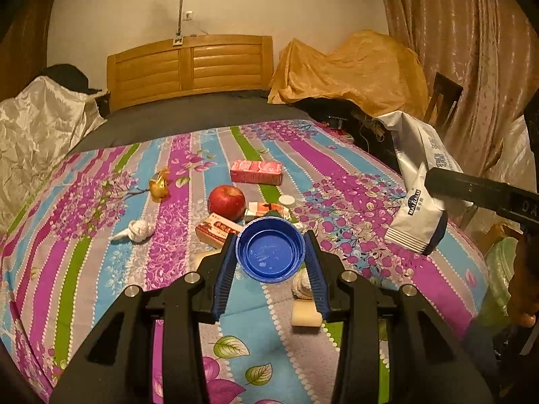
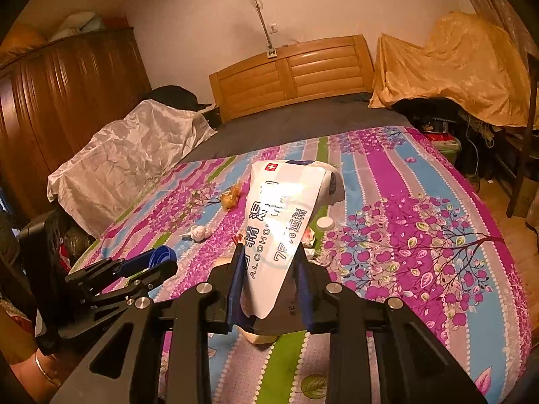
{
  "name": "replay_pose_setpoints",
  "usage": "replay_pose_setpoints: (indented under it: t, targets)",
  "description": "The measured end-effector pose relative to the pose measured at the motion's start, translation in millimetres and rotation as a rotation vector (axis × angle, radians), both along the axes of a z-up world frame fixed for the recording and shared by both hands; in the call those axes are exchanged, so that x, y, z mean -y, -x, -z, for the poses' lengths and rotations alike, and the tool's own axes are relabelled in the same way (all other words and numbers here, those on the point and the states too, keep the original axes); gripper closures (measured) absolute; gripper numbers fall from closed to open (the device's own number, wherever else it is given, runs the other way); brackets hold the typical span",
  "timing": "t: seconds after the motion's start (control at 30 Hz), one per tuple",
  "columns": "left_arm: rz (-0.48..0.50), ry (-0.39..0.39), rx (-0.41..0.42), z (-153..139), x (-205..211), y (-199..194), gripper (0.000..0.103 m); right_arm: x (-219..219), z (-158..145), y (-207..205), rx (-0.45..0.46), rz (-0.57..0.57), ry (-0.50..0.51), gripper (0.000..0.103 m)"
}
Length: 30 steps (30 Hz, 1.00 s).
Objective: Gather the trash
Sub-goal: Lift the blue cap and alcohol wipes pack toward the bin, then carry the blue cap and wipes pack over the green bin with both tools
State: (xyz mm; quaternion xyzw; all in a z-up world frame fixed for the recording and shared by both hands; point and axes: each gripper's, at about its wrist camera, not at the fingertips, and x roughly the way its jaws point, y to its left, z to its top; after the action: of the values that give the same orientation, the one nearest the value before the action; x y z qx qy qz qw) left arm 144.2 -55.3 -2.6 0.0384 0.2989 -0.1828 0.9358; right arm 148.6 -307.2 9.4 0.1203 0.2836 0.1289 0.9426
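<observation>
The left gripper is nearest in its own view; its blue-padded fingers pinch a round blue lid by the rim, hollow side facing the camera, held above the bed; the same gripper shows side-on in the right wrist view at lower left, the lid's edge jutting between its fingers. The right gripper pinches a white alcohol-wipes packet by its narrow end, the pack standing up and away from the camera; in the left wrist view that packet hangs at the right edge under a black finger.

Below both lies the bedspread, striped in purple, blue, green and grey with a blossom print. Just beyond the left fingers a cream block and a pale knotted wad rest on it; a little farther, a red-and-white carton lies beside a red apple, with a second small carton and a white cap to the right; a knotted white tissue sits to the left; farther still a crumpled gold wrapper and a pink box.

Beyond the spread come grey sheet, then a wooden headboard; a silvery cloth covers something on the left, an orange cloth on the right.
</observation>
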Motion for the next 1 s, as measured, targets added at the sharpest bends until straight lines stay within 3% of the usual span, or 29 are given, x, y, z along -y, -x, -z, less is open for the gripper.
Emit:
replay_pose_setpoints:
  t: [0.63,1.0]
  targets:
    - [0.04,-0.014,0.053,-25.9,25.1,31.9,0.065,48.6,-35.2,66.2,0.092,0.12,-0.003,0.074]
    - [0.143,-0.011,0.065,-34.6,75.8,37.4,0.065,104.7,-40.8,110.3,0.083,0.238,0.024,0.074]
